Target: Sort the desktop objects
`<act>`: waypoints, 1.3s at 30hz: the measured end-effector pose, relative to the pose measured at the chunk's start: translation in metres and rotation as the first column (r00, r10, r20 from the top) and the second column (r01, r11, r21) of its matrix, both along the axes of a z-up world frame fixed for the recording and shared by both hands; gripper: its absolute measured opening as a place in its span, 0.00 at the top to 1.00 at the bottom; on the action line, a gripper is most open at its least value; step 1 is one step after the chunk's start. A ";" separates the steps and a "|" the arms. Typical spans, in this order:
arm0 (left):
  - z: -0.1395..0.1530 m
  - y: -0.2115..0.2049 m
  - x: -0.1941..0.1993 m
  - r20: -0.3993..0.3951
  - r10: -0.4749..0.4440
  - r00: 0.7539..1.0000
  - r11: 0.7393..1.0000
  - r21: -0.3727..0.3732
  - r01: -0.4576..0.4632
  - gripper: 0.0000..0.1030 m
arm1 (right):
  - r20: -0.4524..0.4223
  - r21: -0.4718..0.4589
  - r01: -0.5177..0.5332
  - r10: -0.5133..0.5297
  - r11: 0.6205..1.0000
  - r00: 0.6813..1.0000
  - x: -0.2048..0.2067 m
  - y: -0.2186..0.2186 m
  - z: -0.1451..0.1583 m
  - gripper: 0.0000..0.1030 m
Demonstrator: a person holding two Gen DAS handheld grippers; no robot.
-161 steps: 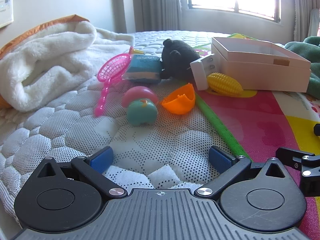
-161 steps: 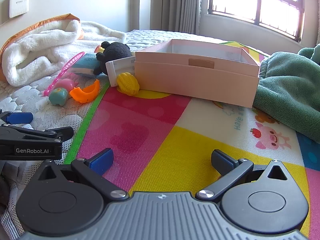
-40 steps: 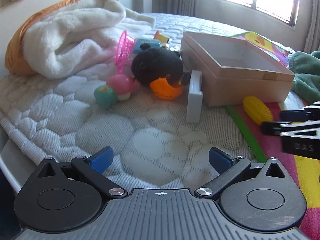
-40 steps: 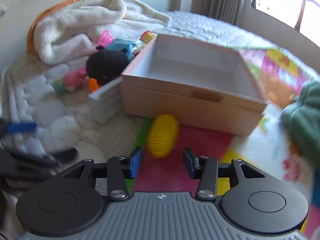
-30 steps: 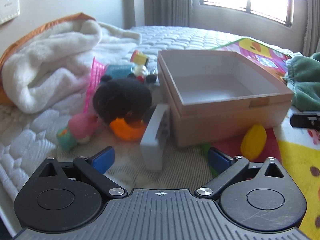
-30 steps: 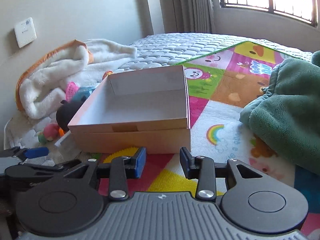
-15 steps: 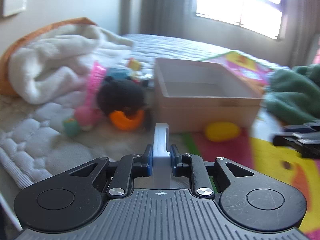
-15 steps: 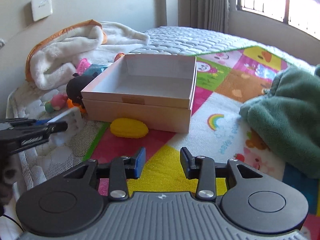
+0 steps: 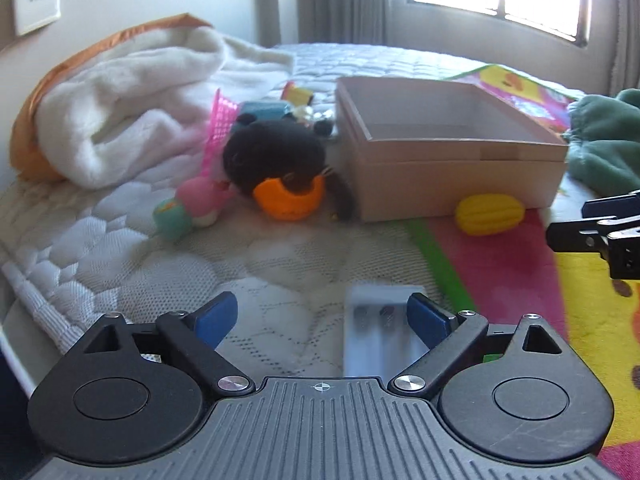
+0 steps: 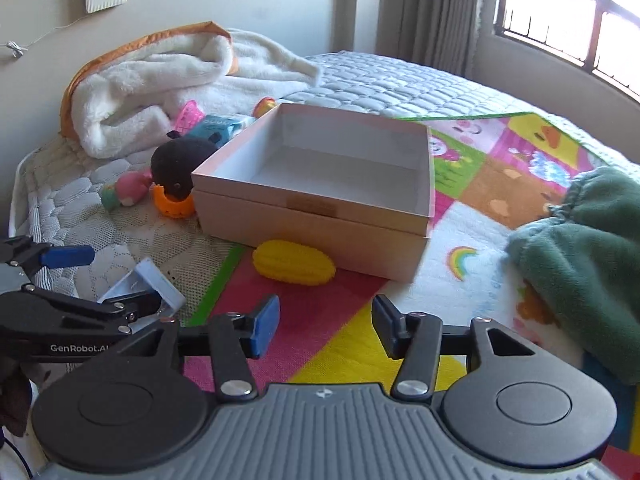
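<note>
Matt cardboard box [image 10: 312, 216], fluffy blanket [image 10: 160, 84]

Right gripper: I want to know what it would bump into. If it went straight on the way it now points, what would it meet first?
Probably the yellow corn toy, which lies just ahead of the right gripper and slightly left of its centre line, then the pink box wall behind it. Depth is unclear.

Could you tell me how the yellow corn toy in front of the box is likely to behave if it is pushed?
The yellow corn toy lies on its side and looks rounded, so it would probably roll. Its ridged surface should resist slipping. It looks like hollow plastic, likely light.
</note>
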State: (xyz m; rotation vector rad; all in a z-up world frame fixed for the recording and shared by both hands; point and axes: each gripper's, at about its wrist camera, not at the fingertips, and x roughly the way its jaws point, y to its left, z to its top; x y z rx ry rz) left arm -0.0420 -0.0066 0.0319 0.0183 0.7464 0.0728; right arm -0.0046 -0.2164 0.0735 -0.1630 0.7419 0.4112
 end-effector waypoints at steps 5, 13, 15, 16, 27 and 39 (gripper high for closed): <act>-0.002 0.005 0.004 -0.027 -0.029 0.999 1.000 -0.003 0.029 0.05 | -0.077 0.082 0.008 -0.002 0.997 0.997 0.032 0.016 -0.025 0.45; -0.001 0.008 0.007 -0.051 -0.022 0.998 0.999 -0.033 0.021 0.03 | -0.019 0.048 -0.002 0.003 0.999 1.000 0.036 0.047 -0.040 0.66; 0.001 0.008 0.005 -0.062 -0.024 0.998 0.999 -0.037 0.022 0.03 | -0.025 0.059 0.002 -0.001 0.998 1.000 0.034 0.038 -0.039 0.71; 0.003 0.008 0.003 -0.068 -0.028 0.997 0.999 -0.042 0.025 0.03 | -0.027 0.060 0.002 0.000 0.998 1.000 0.031 0.033 -0.039 0.71; -0.003 -0.022 -0.027 -0.101 -0.098 0.990 0.995 -0.029 0.095 0.02 | 0.059 0.036 0.029 -0.031 0.999 0.998 -0.039 -0.029 -0.046 0.34; 0.000 0.000 -0.004 -0.070 0.014 0.997 0.975 0.223 0.002 0.01 | 0.049 0.080 0.080 -0.084 0.994 0.995 -0.040 -0.041 -0.054 0.19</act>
